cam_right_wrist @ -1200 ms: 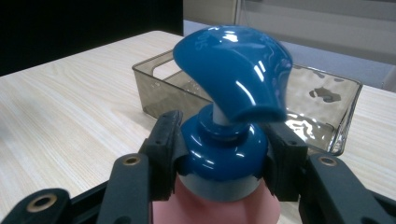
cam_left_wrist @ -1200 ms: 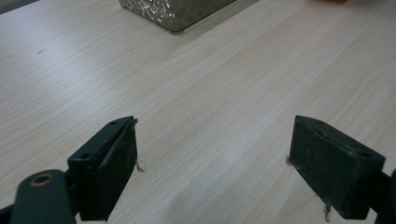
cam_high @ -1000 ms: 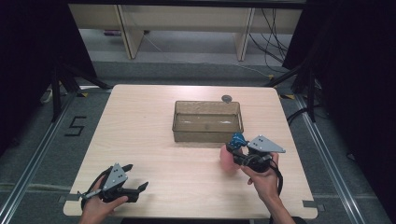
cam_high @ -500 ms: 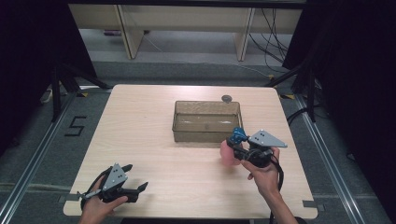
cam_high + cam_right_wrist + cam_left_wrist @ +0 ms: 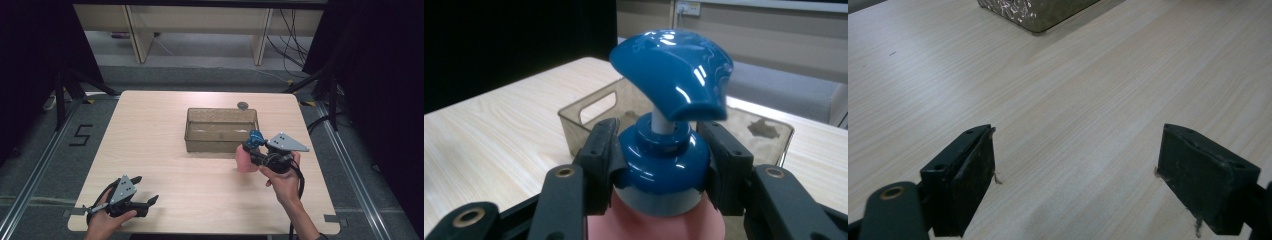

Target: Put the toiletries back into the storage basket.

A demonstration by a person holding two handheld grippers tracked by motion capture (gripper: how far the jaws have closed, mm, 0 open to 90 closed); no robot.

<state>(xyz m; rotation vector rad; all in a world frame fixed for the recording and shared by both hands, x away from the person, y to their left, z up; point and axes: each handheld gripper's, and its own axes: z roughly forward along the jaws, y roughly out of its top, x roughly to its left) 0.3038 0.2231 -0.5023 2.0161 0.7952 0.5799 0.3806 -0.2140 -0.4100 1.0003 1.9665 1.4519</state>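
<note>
Since a second ago my right gripper (image 5: 252, 151), clamped on the pump bottle's (image 5: 246, 159) blue collar (image 5: 661, 162), crept toward centre frame; the smooth collar could slip. Left gripper (image 5: 142, 196) gapes empty.

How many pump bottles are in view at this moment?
1: the pink pump bottle with a blue pump head, clamped at its collar by the right gripper, just in front of the bin.

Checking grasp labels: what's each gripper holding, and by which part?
Right gripper holds the pink pump bottle, jaws shut on its blue collar under the pump head. Left gripper holds nothing, jaws open over the table.
</note>
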